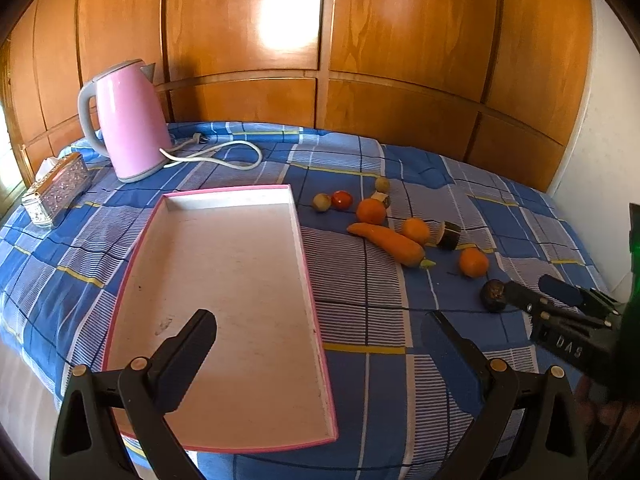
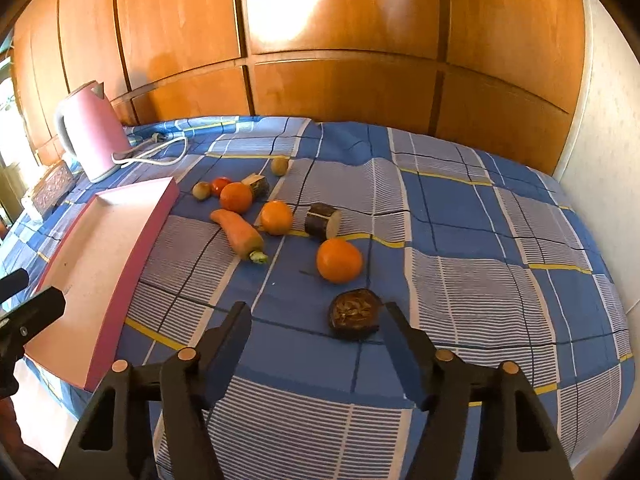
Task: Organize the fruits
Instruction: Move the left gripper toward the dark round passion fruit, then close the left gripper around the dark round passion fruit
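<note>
A pink-rimmed white tray (image 1: 308,280) lies empty on the blue checked cloth; it also shows at the left in the right wrist view (image 2: 132,248). To its right lie three oranges (image 2: 339,261), a carrot (image 2: 240,234), a tomato (image 2: 220,185), two small green fruits (image 2: 201,191), and dark aubergine pieces (image 2: 322,221). My right gripper (image 2: 318,312) is open, low over the cloth, with a dark round slice (image 2: 355,313) just inside its right finger. My left gripper (image 1: 320,320) is open, hovering over the tray's near right edge.
A pink kettle (image 1: 128,124) with a white cord (image 1: 216,156) stands at the back left, beside a glittery tissue box (image 1: 56,188). Wooden panels (image 1: 320,40) rise behind the table. The table's near edge drops off at the lower left.
</note>
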`<state>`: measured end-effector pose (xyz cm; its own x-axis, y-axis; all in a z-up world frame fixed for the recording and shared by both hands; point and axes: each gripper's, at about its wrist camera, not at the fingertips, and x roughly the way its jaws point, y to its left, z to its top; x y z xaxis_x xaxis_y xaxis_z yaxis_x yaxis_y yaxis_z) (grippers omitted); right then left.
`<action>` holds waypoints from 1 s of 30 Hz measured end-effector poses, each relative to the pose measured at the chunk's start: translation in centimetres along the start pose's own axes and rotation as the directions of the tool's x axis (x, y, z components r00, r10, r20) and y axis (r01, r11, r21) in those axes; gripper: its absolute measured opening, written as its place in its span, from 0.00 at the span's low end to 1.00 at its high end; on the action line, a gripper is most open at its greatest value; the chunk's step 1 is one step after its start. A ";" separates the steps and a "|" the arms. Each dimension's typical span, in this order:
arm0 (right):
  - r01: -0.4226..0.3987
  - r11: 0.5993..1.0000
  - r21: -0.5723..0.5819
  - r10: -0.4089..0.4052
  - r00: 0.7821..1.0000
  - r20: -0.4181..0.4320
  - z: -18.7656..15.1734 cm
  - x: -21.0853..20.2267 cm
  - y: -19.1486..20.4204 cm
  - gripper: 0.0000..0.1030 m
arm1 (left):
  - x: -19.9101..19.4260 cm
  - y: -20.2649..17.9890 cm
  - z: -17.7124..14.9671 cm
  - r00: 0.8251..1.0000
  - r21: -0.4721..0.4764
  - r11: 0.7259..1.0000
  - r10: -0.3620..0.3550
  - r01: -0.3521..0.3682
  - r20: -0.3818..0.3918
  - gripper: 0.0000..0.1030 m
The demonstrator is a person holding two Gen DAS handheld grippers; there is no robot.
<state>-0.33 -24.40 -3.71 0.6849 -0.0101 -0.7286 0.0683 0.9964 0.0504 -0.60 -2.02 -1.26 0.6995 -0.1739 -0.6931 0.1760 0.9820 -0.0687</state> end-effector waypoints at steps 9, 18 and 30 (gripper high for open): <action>-0.020 0.997 0.078 0.021 1.000 -0.009 0.4 0.1 -2.9 0.54 | 0.5 -0.9 -0.2 0.999 0.022 0.999 -0.044 0.045 -0.032 1.00; -0.002 0.984 0.180 0.014 0.997 -0.070 -0.3 1.3 -6.3 0.38 | 1.4 -1.8 -0.1 0.993 0.059 0.994 -0.086 0.091 -0.075 1.00; -0.050 0.986 0.161 0.063 0.995 -0.078 -0.7 1.7 -6.8 0.34 | 4.5 -6.0 0.6 0.953 0.157 0.953 -0.227 0.260 -0.202 0.68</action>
<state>-0.16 -31.10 -5.81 0.6291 0.0594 -0.7751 0.1503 0.9690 0.1963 1.90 -8.76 -3.52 0.4865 -0.3735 -0.7898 0.4586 0.8786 -0.1330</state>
